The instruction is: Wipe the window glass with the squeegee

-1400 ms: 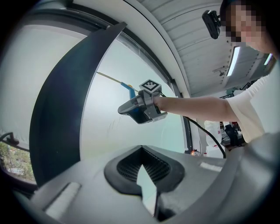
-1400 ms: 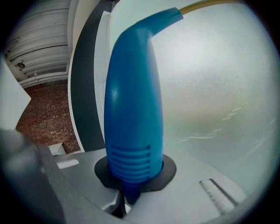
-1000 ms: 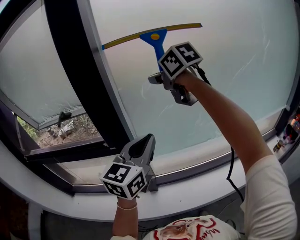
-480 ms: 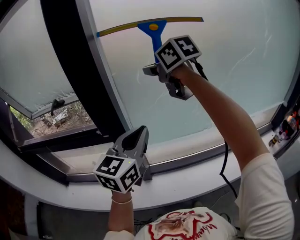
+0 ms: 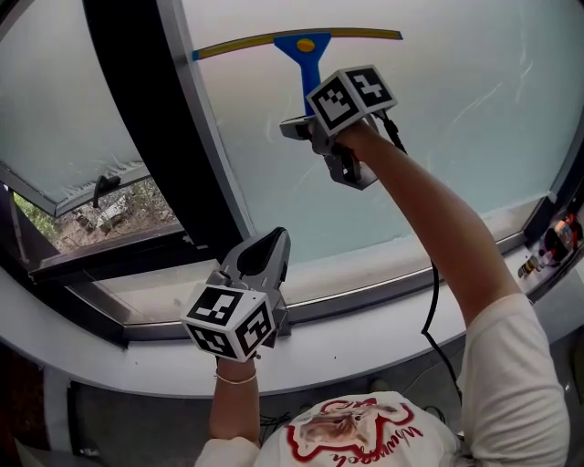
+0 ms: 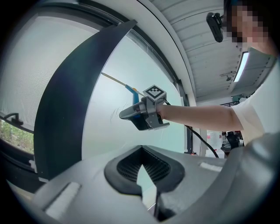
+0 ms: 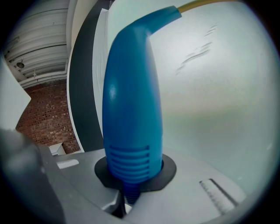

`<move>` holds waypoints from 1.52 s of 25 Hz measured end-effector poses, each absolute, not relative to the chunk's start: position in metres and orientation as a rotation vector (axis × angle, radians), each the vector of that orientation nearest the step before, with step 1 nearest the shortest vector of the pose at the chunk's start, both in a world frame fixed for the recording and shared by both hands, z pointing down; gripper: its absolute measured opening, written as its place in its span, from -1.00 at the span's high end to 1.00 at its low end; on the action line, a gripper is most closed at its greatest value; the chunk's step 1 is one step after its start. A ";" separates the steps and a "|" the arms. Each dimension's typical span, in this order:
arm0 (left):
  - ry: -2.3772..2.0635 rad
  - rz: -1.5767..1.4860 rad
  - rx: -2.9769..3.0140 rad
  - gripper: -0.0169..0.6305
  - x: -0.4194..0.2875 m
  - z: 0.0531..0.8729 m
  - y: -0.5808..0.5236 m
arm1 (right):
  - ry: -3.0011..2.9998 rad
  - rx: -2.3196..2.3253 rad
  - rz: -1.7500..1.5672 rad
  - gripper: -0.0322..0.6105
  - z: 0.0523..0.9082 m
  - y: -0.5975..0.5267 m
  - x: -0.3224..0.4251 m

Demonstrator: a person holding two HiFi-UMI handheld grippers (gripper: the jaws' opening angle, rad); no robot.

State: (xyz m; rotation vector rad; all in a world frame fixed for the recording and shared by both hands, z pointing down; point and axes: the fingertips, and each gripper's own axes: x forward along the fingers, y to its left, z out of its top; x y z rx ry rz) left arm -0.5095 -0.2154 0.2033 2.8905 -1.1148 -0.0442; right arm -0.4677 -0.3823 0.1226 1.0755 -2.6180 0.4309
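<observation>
The squeegee has a blue handle (image 5: 308,75) and a long yellow blade (image 5: 274,41) that lies across the window glass (image 5: 447,137) near the top of the head view. My right gripper (image 5: 306,123) is raised just under the blade and is shut on the handle. In the right gripper view the blue handle (image 7: 131,109) stands up out of the jaws, right gripper (image 7: 129,186), with the blade's yellow end (image 7: 205,3) at the top. My left gripper (image 5: 266,248) hangs low over the sill, shut with nothing in it. Seen from the left gripper (image 6: 146,192), the right gripper (image 6: 133,116) holds the squeegee (image 6: 118,82) against the glass.
A wide dark frame post (image 5: 146,119) runs diagonally at the left of the pane. Beyond it an open sash (image 5: 64,137) shows ground outside. A white sill (image 5: 365,342) curves along the bottom. Small bottles (image 5: 552,242) stand at the far right. A black cable (image 5: 429,319) hangs from the right arm.
The right gripper and the squeegee have moved a little up the glass, and the blade lies more level. The left gripper has stayed low by the sill, still shut.
</observation>
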 end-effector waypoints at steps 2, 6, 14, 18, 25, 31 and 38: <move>-1.109 -0.041 2.892 0.95 -0.507 0.204 -0.215 | -2.619 1.076 0.429 0.78 0.128 -0.383 -0.468; -1.106 -0.026 2.887 0.95 -0.505 0.209 -0.216 | -2.622 1.077 0.428 0.78 0.139 -0.383 -0.467; -1.093 -0.044 2.844 0.95 -0.506 0.222 -0.218 | -2.638 1.063 0.453 0.77 0.161 -0.381 -0.471; -1.096 -0.037 2.822 0.95 -0.507 0.230 -0.221 | -2.628 1.063 0.446 0.77 0.175 -0.381 -0.469; -1.089 -0.015 2.812 0.95 -0.504 0.236 -0.223 | -2.611 1.052 0.443 0.77 0.193 -0.381 -0.466; -1.095 -0.009 2.799 0.95 -0.506 0.241 -0.223 | -2.618 1.046 0.455 0.77 0.211 -0.381 -0.469; -1.095 0.011 2.776 0.95 -0.504 0.251 -0.222 | -2.618 1.034 0.475 0.76 0.234 -0.378 -0.470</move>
